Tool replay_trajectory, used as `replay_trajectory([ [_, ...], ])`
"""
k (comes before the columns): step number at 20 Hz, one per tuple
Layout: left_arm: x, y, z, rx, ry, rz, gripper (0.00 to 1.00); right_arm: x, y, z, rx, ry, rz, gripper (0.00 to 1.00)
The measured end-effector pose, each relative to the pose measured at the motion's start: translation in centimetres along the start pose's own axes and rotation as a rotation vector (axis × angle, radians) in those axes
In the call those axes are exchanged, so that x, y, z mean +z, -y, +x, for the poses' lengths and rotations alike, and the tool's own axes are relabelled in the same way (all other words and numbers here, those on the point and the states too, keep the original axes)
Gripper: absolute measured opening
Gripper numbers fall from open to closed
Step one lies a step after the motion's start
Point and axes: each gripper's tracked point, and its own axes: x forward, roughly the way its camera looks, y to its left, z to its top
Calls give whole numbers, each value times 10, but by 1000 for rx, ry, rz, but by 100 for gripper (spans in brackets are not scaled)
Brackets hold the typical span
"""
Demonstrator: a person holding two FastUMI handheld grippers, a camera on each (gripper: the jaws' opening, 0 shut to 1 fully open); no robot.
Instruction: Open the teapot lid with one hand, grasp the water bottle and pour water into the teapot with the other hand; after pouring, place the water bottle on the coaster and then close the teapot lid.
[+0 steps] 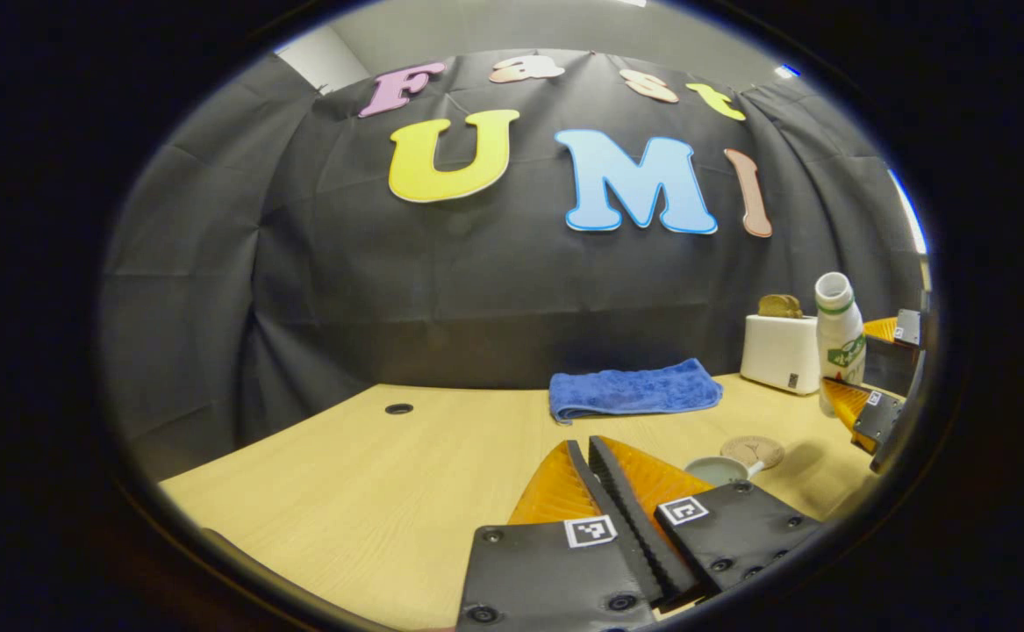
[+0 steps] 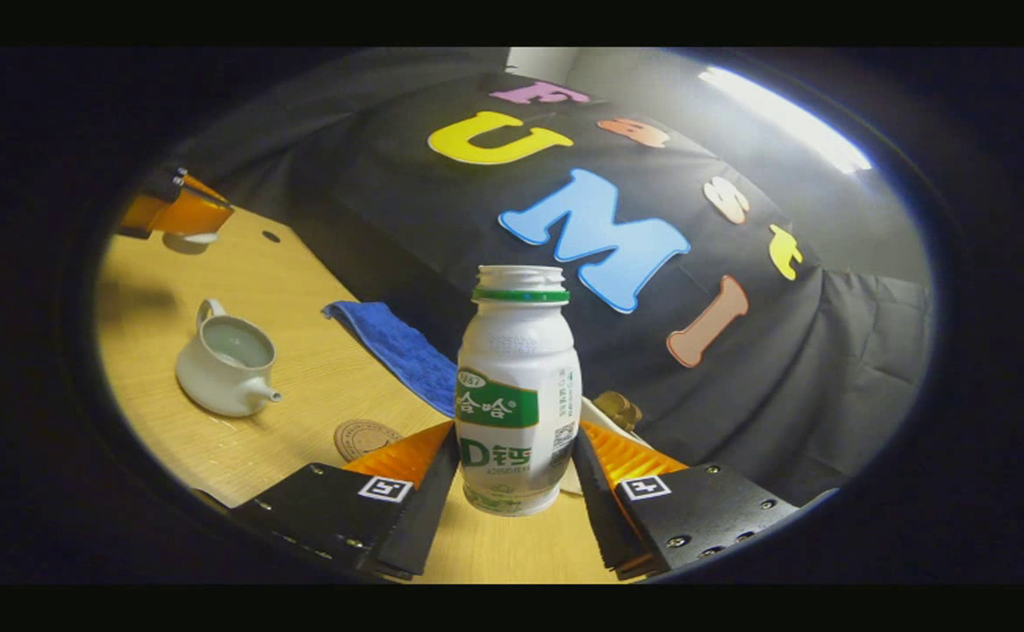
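- Pale wood-grain desk [image 1: 345,474], smooth and flat under the teapot [image 2: 222,364]; a small round hole in the top, far out to the teapot's left in the left gripper view.
- Blue towel [image 1: 634,391], soft and nubbly, folded to a long strip, behind the teapot near the cloth wall.
- White boxy toaster [image 1: 779,351], brown bread in its slot, beyond the teapot and to its right in the left gripper view.
- Right gripper [image 2: 518,434] clamped on the water bottle [image 2: 519,386], one ridged finger on each side of the lower body, well apart from the teapot.
- Left gripper [image 1: 589,448] clenched, fingers almost together; a pale piece at the tips, judged to be the teapot lid [image 2: 200,237], held up and away from the teapot.
- Water bottle: white matt plastic, waisted shape, green neck ring, threaded mouth with no cap, upright.
- Teapot: pale glazed ceramic, squat and round, short spout, loop handle, mouth open to the inside.
- Round brown coaster [image 2: 367,436], flat with an embossed face, just beside the teapot on its spout side.
- Step in hand, as judged: carrying the bottle across to pour. Best done level until the mouth is above the teapot's opening, then tipped slowly and low; firm grip on the slick plastic; lid kept clear of the stream.
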Motion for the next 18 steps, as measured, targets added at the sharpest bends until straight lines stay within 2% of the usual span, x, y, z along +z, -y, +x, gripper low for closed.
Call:
replay_trajectory([
  [10,-8,-3,0,2,-6,-10,5,20,-12,10,-20,78,-372,71],
  [18,-13,-5,2,0,-18,-12,6,24,-26,20,-3,121,-586,71],
])
